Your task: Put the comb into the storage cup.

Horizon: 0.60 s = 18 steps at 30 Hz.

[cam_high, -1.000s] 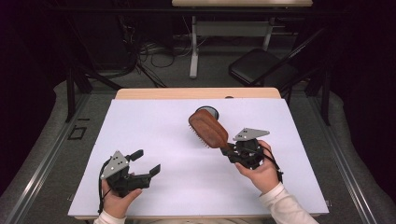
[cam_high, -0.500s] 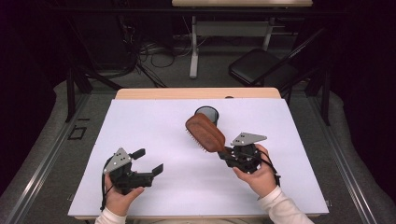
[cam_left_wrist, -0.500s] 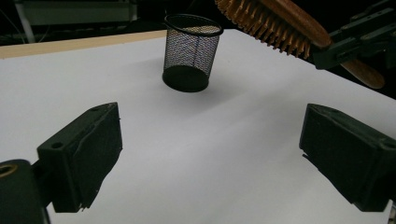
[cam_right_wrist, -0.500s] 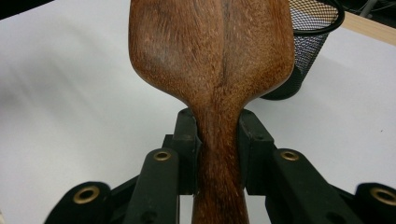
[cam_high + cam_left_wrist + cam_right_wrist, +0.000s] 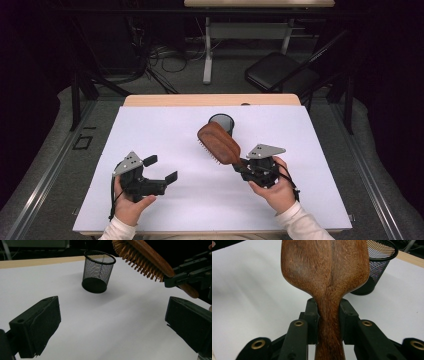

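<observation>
Hairbrush hung above the table, its handle clamped in the right gripper, head near the mesh cup. Left gripper waited, jaws apart and empty. Tipping the handle down into that cup looked like the next job.

I drew my right gripper and its hairbrush leftward and slightly nearer me, away from the cup.

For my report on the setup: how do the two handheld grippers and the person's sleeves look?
Both the left gripper and the right gripper are black, with blocky jaws, a grey three-cornered plate on top and a thin black cable trailing back. The right gripper's linkage carries brass-coloured rivets. The sleeves are white.
</observation>
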Tool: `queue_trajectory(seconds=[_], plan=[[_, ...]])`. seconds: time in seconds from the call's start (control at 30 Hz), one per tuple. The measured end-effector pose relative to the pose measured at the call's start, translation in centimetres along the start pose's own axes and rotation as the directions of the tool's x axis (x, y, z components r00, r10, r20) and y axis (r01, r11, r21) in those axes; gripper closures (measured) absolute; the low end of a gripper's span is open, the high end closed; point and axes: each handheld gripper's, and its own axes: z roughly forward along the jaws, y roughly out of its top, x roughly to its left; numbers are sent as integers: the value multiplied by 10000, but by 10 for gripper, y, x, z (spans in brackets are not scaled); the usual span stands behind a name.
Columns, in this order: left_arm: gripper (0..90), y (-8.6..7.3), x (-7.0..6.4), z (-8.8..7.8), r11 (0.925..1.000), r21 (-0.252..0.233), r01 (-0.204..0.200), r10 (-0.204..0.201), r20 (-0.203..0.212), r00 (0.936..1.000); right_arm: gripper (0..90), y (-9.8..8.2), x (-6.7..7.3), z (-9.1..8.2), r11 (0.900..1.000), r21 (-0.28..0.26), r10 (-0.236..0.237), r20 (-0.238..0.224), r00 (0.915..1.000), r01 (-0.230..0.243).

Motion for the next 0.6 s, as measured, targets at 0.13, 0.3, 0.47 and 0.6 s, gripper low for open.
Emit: queue_trajectory(seconds=[0.13, 0.3, 0.47, 0.6], plan=[[3, 9, -1, 4, 9999, 101, 110, -110, -33, 9999, 723, 0, 1, 0, 10000, -3, -46, -2, 10000, 46], [4, 21, -1, 10, 9998, 180, 120, -123, 115, 9999, 723, -1, 1, 0, 10000, -52, -33, -18, 10000, 33], [4, 29, -5, 15, 9998, 173, 73, -80, 429, 9990, 723, -2, 1, 0, 10000, -86, -30, 11, 10000, 30], [5, 34, -7, 17, 9999, 154, -1, -8, 573, 9984, 723, -2, 1, 0, 9999, -105, -25, 14, 10000, 25]])
